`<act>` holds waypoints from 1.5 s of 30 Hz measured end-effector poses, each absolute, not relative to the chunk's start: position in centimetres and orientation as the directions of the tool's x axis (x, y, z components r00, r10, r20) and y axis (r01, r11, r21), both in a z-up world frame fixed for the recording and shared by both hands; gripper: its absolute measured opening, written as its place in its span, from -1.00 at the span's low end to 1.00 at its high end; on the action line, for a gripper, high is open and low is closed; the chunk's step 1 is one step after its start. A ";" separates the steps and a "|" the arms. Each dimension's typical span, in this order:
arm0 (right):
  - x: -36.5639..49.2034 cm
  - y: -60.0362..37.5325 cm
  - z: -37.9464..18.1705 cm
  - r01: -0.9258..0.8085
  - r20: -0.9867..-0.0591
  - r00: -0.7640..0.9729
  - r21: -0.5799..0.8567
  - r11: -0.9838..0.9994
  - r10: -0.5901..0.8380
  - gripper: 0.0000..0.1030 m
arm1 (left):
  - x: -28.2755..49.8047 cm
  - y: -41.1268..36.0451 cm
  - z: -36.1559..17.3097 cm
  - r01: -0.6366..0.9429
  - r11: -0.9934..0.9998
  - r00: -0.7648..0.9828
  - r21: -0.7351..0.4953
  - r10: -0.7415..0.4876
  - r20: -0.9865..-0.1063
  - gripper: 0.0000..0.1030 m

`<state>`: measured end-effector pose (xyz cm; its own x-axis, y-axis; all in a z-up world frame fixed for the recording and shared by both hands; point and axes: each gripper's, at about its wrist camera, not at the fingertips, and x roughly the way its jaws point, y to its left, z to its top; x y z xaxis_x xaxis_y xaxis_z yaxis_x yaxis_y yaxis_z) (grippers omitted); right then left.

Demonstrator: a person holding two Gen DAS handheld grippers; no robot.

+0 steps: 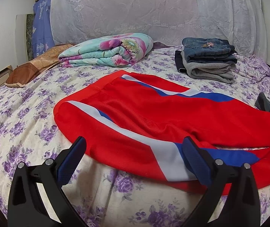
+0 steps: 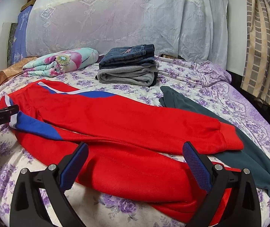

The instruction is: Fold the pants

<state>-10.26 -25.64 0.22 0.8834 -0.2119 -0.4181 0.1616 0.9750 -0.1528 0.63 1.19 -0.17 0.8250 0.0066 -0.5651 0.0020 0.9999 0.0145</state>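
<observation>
Red pants (image 2: 127,119) lie flat along the bed's (image 1: 21,117) near edge, both grippers, left (image 1: 133,159) and right (image 2: 135,160), hovering with fingers wide apart and empty, likely poised to pinch the near leg for a first fold.

dark green garment (image 2: 239,147) runs under the red pants (image 2: 135,124), partly hidden
</observation>
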 end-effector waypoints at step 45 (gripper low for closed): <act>-10.0 -26.2 0.1 0.151 -0.461 0.869 -0.100 0.983 -0.180 0.93 | 0.5 1.5 -0.7 -0.001 0.999 0.818 -0.034 -0.018 -0.575 0.92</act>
<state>-9.96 -26.16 0.05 0.8691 -0.1804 -0.4605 0.1510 0.9834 -0.1004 0.48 1.54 -0.70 0.8177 -0.0182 -0.5754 -0.0013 0.9994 -0.0335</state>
